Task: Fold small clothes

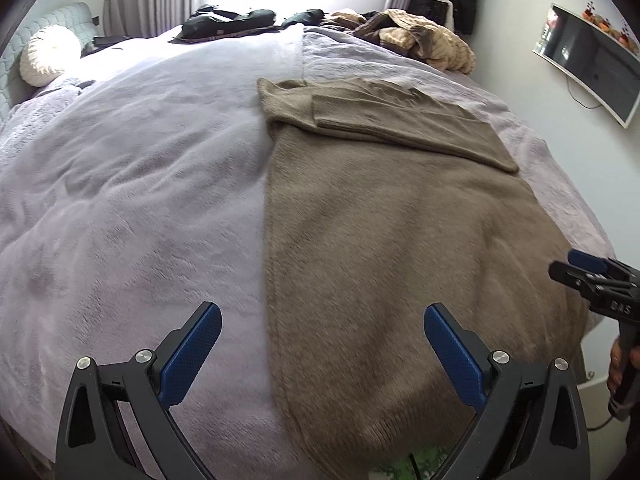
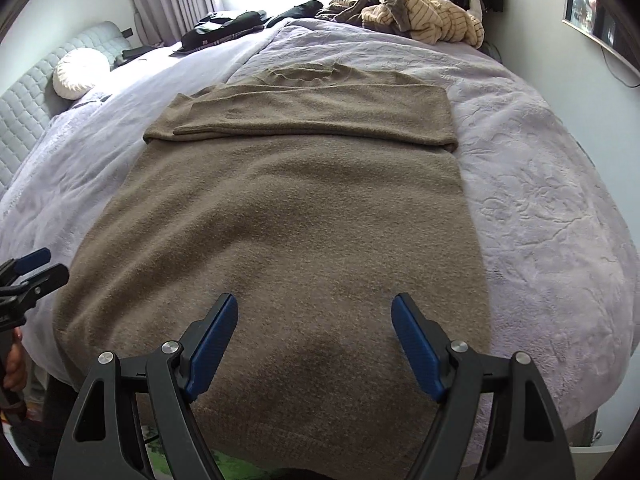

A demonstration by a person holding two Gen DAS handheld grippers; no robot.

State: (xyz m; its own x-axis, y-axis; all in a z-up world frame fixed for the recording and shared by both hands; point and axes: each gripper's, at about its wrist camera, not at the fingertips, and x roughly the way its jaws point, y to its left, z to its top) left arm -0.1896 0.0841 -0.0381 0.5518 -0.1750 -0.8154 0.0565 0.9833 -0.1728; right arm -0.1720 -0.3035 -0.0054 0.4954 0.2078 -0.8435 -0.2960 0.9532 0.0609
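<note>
Sweater (image 2: pixel 280 220): brown, fuzzy knit, flat on the bed (image 2: pixel 540 200), sleeves folded across the chest, ribbed hem nearest me at the bed's edge. My left gripper (image 1: pixel 322 344) hovers over the sweater's left border, my right gripper (image 2: pixel 314 332) over its hem; both sets of fingers wide, holding nothing. Risk, I judge: soft knit sags or drags on the plush lilac bedcover, spoiling the sleeve fold.
</note>
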